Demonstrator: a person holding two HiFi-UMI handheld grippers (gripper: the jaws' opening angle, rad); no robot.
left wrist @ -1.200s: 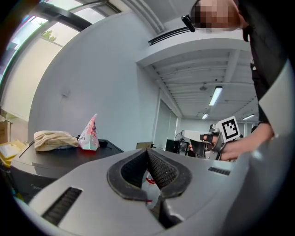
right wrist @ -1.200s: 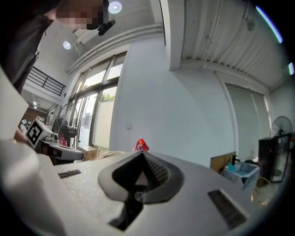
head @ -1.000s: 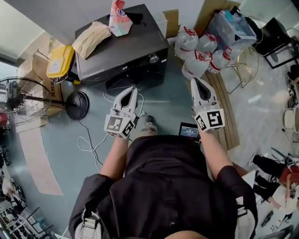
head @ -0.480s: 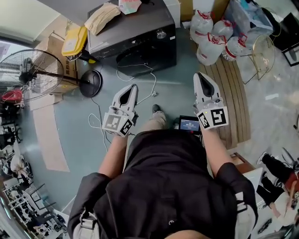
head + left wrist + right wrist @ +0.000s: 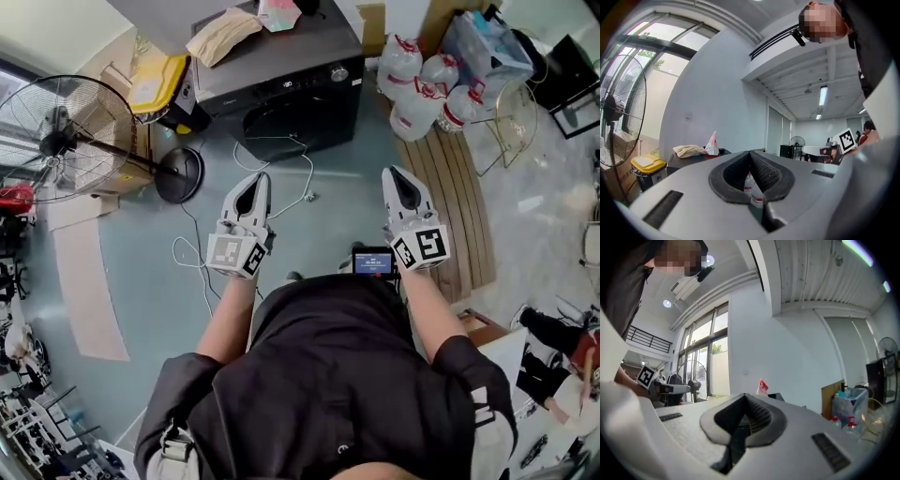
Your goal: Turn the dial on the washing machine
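My right claw (image 5: 395,174), pinched shut and empty, must open squarely onto the dial (image 5: 339,73) at eleven o'clock.

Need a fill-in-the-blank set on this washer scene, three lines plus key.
1. In the head view, the dial sits at the ___ end of the washing machine's front panel.
2. The bin beside the machine has a ___ lid.
3. The left gripper and right gripper both have ___ jaws, with nothing held.
Missing words: right; yellow; shut.
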